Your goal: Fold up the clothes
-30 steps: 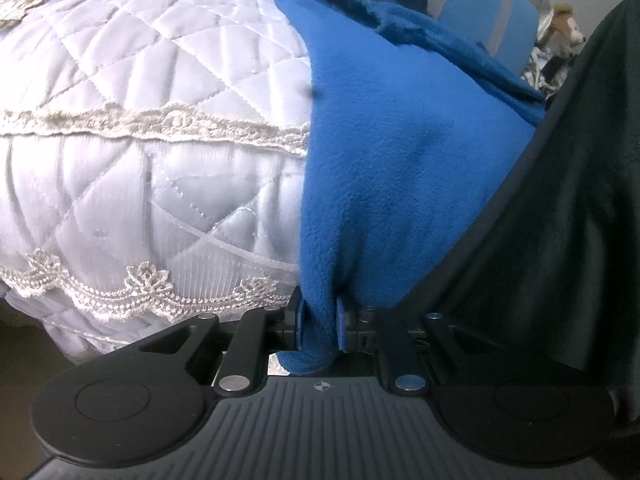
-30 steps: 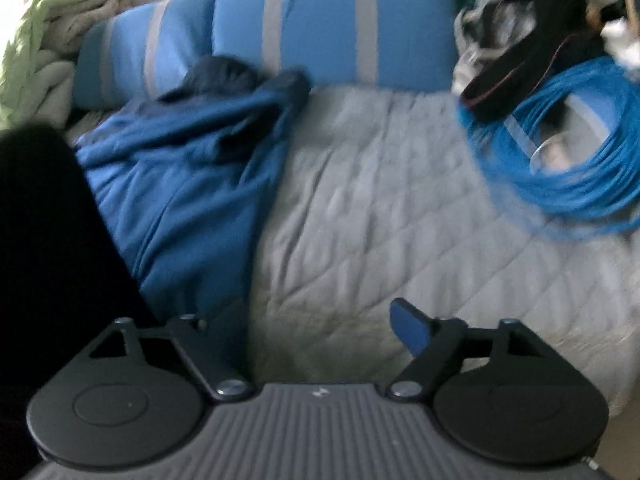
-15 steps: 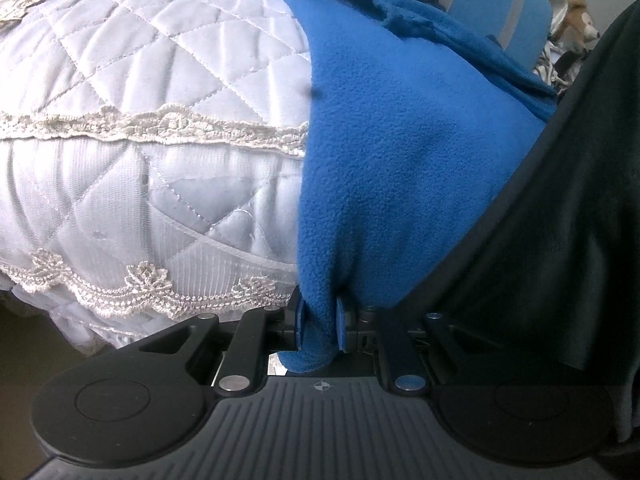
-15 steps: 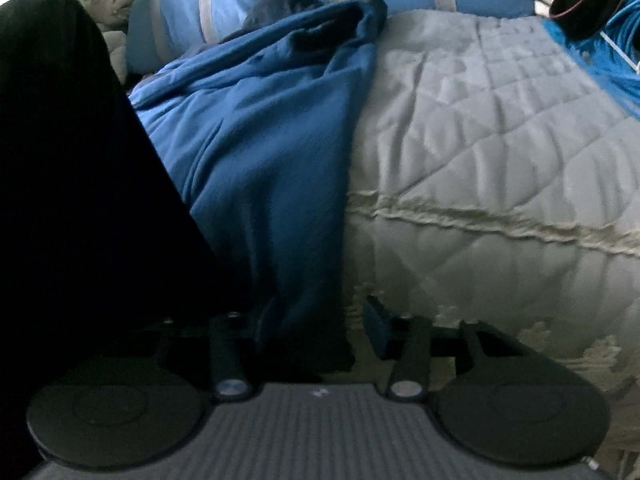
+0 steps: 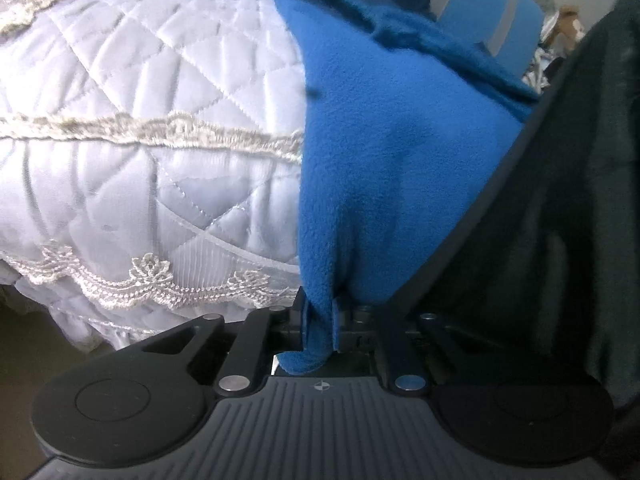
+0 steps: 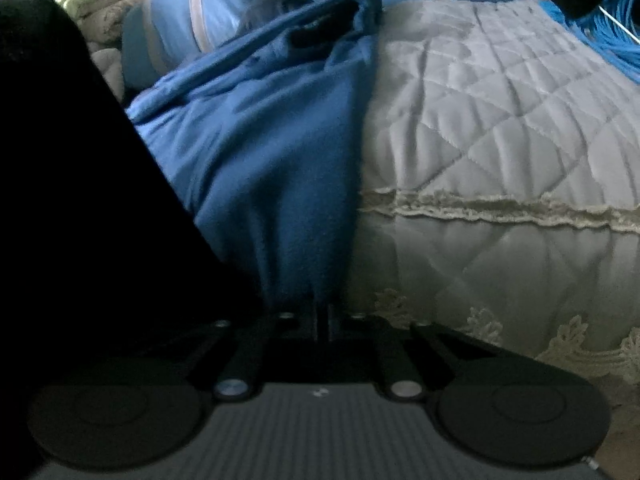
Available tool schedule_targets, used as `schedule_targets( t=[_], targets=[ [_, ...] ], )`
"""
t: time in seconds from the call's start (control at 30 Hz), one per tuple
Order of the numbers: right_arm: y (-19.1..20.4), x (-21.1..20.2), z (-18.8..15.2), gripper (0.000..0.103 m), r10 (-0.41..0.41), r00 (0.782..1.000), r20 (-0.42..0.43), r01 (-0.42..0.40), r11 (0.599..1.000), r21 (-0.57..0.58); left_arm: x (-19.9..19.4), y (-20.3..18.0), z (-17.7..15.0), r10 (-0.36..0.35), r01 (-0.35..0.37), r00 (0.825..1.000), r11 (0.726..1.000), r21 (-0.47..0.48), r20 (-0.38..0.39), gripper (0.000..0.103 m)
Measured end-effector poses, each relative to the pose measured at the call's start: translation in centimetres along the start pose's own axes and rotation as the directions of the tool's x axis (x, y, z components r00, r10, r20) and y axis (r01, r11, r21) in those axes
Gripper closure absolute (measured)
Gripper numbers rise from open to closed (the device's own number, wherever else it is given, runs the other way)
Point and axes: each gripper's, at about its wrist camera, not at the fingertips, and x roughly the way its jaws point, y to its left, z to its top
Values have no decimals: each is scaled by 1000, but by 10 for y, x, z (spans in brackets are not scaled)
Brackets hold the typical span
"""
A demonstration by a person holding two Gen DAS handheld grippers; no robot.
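Both jaws are clamped on the hem of the blue fleece garment (image 5: 384, 168) — the left gripper (image 5: 319, 326) at one lower corner, the right gripper (image 6: 323, 320) just closed on the other. The garment hangs off the quilted bed (image 5: 140, 100), unfolded; every fold seems still ahead. Only the right view shows a blue cable coil (image 6: 600, 36) — and dim jaws.

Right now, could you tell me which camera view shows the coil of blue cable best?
The right wrist view is the only one that shows the blue cable. It lies at the top right corner, on the quilted bedspread, cut off by the frame's edge. The left wrist view shows none of it, only the blue fleece garment and bedspread.
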Motion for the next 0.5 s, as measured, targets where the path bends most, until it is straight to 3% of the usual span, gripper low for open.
schedule_targets(
  t=[0.17,0.27,0.5],
  targets=[
    [7,-29,16,100,20,996,87,-24,999,41,-31,-6,4,-53,54,996,998,-18,74,94],
    [10,-39,35,100,58,987,148,-74,992,100,-46,-13,19,-88,95,985,995,-41,150,95],
    [20,-45,102,100,72,959,275,-118,981,153,-76,-24,76,-183,222,917,973,-71,354,95]
  ],
)
